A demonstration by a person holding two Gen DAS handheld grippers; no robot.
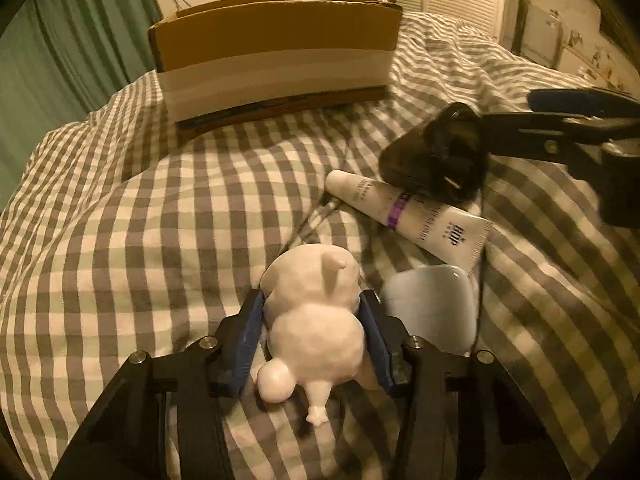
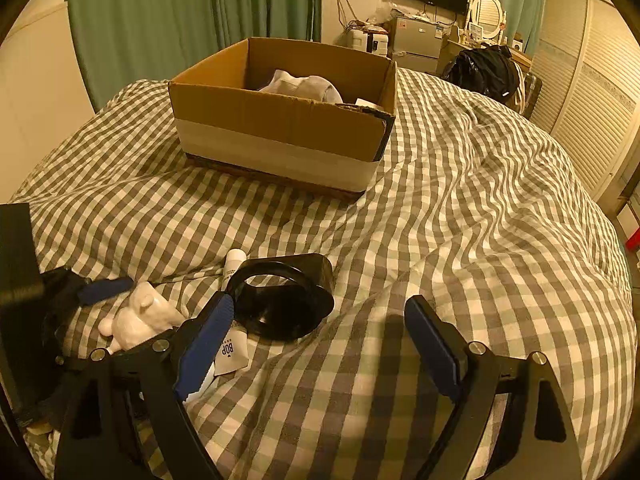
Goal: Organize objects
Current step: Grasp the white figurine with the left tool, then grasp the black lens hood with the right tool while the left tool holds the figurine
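Observation:
My left gripper (image 1: 314,312) is shut on a white animal figurine (image 1: 316,312) lying on the checked bedspread; it also shows in the right wrist view (image 2: 138,320). My right gripper (image 2: 320,344) is open and empty, with a black glossy holder (image 2: 286,300) just beyond its left finger. In the left wrist view the right gripper (image 1: 560,128) comes in from the right beside the black holder (image 1: 436,160). The holder rests on a white tube (image 1: 424,212), also seen in the right view (image 2: 232,352). An open cardboard box (image 2: 280,120) stands farther back, also in the left view (image 1: 276,52).
A white cloth (image 2: 304,86) lies inside the box. A pale rounded case (image 1: 432,304) sits right of the figurine. A thin cable (image 1: 308,220) runs across the bedspread (image 2: 460,220). Green curtains (image 2: 180,12), a fridge (image 2: 416,40) and a black bag (image 2: 484,68) stand beyond the bed.

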